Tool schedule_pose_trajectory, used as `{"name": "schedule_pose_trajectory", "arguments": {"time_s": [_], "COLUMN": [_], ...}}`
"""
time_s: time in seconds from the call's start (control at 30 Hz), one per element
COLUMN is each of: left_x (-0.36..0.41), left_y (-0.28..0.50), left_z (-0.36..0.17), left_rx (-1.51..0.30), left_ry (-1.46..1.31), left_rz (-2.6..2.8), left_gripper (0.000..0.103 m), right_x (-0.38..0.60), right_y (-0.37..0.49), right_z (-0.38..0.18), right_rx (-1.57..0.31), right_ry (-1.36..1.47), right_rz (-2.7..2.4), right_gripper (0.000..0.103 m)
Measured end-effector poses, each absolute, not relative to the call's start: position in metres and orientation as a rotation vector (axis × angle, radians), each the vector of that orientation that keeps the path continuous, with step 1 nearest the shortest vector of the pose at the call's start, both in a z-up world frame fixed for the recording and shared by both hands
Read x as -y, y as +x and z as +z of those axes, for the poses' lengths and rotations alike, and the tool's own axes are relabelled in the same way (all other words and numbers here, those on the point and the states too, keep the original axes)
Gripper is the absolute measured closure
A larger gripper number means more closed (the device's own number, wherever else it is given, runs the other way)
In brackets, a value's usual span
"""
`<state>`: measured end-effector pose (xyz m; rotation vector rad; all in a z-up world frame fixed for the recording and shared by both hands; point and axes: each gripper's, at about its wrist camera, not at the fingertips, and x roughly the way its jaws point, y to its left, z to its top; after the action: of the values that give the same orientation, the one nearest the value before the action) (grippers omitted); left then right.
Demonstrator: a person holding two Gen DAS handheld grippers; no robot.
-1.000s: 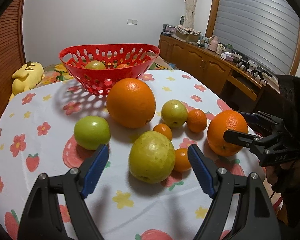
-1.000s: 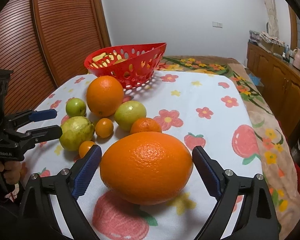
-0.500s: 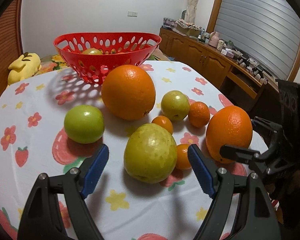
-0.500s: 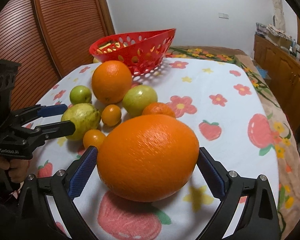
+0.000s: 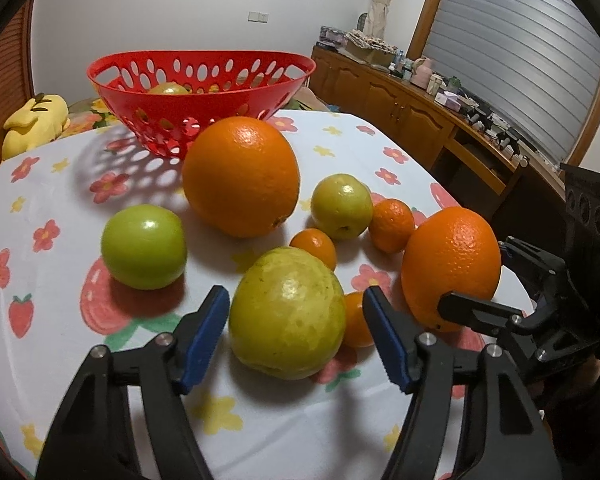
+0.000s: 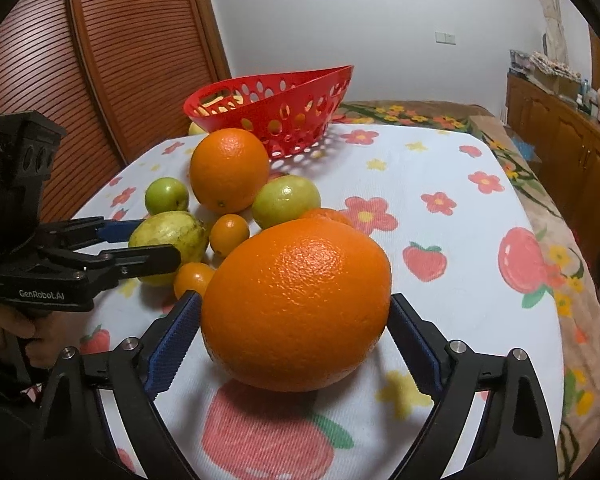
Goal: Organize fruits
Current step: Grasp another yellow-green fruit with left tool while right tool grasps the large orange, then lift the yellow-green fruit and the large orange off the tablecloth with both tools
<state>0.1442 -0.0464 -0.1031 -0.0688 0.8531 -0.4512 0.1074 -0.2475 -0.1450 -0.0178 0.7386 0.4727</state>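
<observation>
**A:** What surface, what room?

**B:** A round table under a white cloth (image 5: 340,152) printed with flowers and strawberries. Slatted wooden doors (image 6: 112,60) stand on one side, a cluttered wooden sideboard (image 5: 420,108) under a grey shutter on the other. A yellow plush toy (image 5: 36,124) lies beyond the table's edge.

**A:** And the fruit?

**B:** A perforated red plastic basket (image 5: 204,80) at the far side holds a yellowish fruit. In front of it: a large dimpled orange (image 5: 240,176), a glossy green apple (image 5: 144,246), a yellow-green apple (image 5: 342,206), and small smooth tangerines.

**A:** The tools?

**B:** The left gripper (image 5: 296,328) is parted around a mottled, lumpy guava (image 5: 286,312), its ribbed blue pads just beside the skin; contact cannot be told. The right gripper (image 6: 296,328) has closed its pads against both sides of a second pebbly orange (image 6: 296,304) near the table's front edge.
</observation>
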Motion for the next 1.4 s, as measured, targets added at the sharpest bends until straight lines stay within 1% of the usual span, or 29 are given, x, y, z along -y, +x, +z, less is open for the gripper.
{"name": "schedule_pose_trajectory", "arguments": {"time_s": [0.2,0.37,0.53,0.67,0.7,0.8,0.93,1.4], "left_x": [0.045,0.041,0.038,0.036,0.037,0.038,0.041,0.026], "left_y": [0.146,0.148,0.149,0.151,0.151,0.15,0.147,0.135], "left_z": [-0.105,-0.107,-0.11,-0.11,-0.111,-0.109,-0.107,-0.093], "left_rx": [-0.861,-0.871,-0.886,-0.889,-0.889,-0.879,-0.86,-0.819], "left_ry": [-0.077,-0.084,-0.102,-0.111,-0.112,-0.112,-0.073,-0.096], "left_rz": [-0.446,-0.44,-0.439,-0.441,-0.442,-0.46,-0.429,-0.42], "left_gripper": [0.04,0.04,0.036,0.035,0.036,0.044,0.045,0.045], "right_x": [0.247,0.246,0.245,0.243,0.243,0.243,0.242,0.241], "right_y": [0.107,0.106,0.105,0.105,0.106,0.106,0.106,0.106], "right_z": [-0.146,-0.147,-0.147,-0.149,-0.149,-0.15,-0.15,-0.152], "right_rx": [-0.738,-0.734,-0.733,-0.73,-0.73,-0.729,-0.73,-0.738], "right_ry": [-0.019,-0.025,-0.031,-0.039,-0.04,-0.044,-0.043,-0.051], "right_rz": [0.473,0.47,0.47,0.466,0.465,0.464,0.465,0.464], "right_gripper": [0.009,0.009,0.009,0.009,0.009,0.009,0.009,0.009]}}
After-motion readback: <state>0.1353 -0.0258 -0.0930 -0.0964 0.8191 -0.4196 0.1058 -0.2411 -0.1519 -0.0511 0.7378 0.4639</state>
